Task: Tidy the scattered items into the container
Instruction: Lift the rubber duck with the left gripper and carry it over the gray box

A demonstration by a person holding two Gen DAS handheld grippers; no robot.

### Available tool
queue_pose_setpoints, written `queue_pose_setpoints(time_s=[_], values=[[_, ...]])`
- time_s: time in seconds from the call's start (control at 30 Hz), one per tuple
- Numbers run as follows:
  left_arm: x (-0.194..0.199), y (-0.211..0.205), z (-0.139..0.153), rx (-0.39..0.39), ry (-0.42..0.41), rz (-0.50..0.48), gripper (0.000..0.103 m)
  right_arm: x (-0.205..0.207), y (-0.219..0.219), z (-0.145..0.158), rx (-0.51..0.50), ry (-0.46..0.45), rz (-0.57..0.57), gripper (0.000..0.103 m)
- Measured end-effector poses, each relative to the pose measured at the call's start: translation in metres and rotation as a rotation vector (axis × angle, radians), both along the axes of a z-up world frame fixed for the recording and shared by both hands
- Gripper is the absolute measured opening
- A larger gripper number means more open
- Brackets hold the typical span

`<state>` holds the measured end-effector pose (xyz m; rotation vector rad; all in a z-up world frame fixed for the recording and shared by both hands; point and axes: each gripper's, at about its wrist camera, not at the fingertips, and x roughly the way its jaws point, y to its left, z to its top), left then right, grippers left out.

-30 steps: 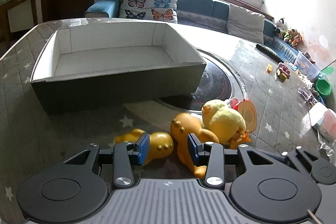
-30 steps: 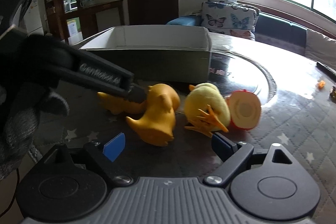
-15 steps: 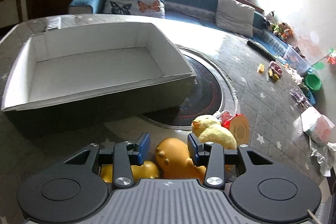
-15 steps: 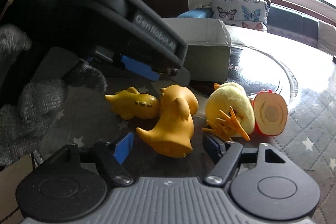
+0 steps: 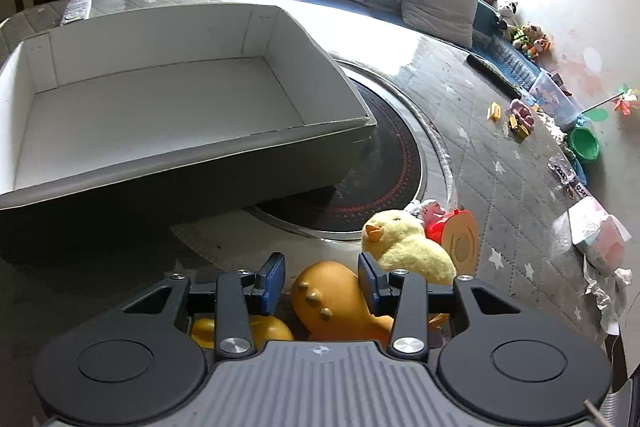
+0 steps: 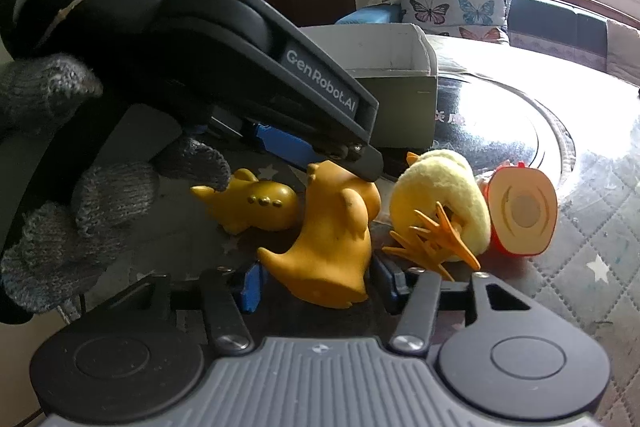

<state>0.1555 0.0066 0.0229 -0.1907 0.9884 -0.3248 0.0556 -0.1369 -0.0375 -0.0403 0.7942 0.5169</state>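
**Both hand-held grippers at the orange toy**

I observed the left hand-held gripper (image 5: pixel 322 281) spread, straddling the orange dinosaur toy (image 5: pixel 336 303). The right hand-held gripper (image 6: pixel 320 281) was spread around its tail end (image 6: pixel 324 259). The toy lay on the worktop (image 5: pixel 480 163), near the container (image 5: pixel 160 115).

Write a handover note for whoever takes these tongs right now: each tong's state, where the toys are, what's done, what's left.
Left tongs: open, straddling the head end of the orange dinosaur, not clamped.
Right tongs: open, around the same dinosaur's tail end.
Small yellow dinosaur, plush duck and red toy lie on the table beside it.
Box: holds nothing.
Done: nothing stowed.
Left: all four toys into the box; probably only one tong should take the dinosaur.
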Motion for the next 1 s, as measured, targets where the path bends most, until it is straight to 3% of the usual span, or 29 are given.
queue_pose_setpoints(time_s=[0.47,0.67,1.0], values=[[0.007,0.007,-0.004,-0.056,0.071,0.014,0.043,0.000,0.000,0.001,-0.015,-0.003,0.005,0.052],[0.002,0.010,0.002,-0.066,0.056,0.015,0.043,0.012,-0.002,0.005,-0.008,-0.004,0.006,0.052],[0.011,0.023,0.045,-0.084,-0.048,0.059,0.043,0.023,0.000,0.046,0.014,-0.104,0.046,0.052]])
